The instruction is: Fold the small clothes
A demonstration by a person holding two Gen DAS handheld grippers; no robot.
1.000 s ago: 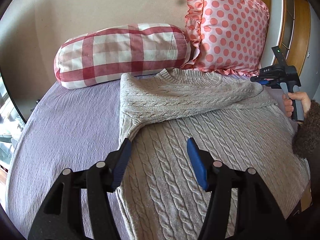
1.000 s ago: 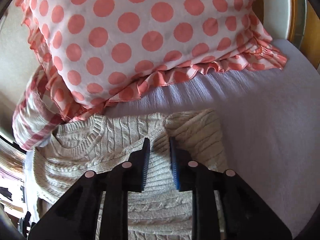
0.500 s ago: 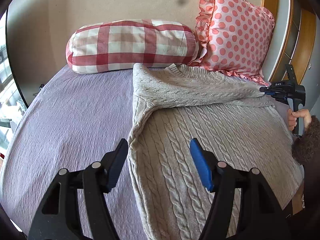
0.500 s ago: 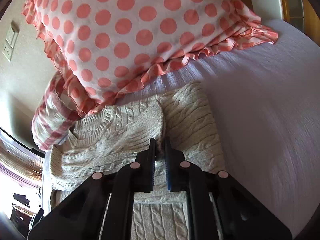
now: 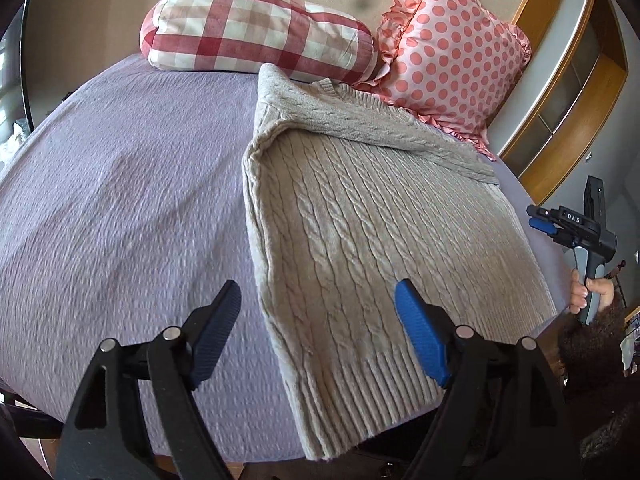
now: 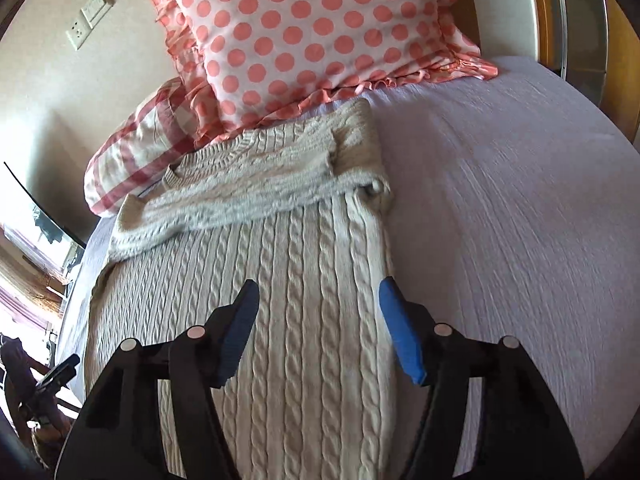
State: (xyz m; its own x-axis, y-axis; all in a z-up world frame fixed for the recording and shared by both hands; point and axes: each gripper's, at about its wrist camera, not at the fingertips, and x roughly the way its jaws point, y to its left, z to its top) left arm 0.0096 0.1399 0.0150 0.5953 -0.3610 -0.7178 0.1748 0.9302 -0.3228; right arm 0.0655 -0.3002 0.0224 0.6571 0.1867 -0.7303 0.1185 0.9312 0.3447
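A grey cable-knit sweater (image 5: 360, 240) lies flat on the lilac bedspread (image 5: 120, 200), both sleeves folded across its chest below the collar. My left gripper (image 5: 318, 328) is open and empty, above the sweater's lower left edge near the ribbed hem. My right gripper (image 6: 318, 328) is open and empty above the sweater's (image 6: 280, 280) right side, back from the folded sleeve cuff (image 6: 372, 188). The right gripper also shows in the left wrist view (image 5: 540, 224), held by a hand off the sweater's right edge.
A red checked bolster (image 5: 256, 36) and a pink polka-dot pillow (image 5: 452, 60) lean against the wall behind the sweater's collar. A wooden frame (image 5: 560, 100) stands to the right. The bed's front edge (image 5: 200, 456) is just below my left gripper. Bedspread (image 6: 500, 220) lies right of the sweater.
My right gripper let go of the sleeve, opened and drew back toward the hem. My left gripper, open throughout, also pulled back toward the hem.
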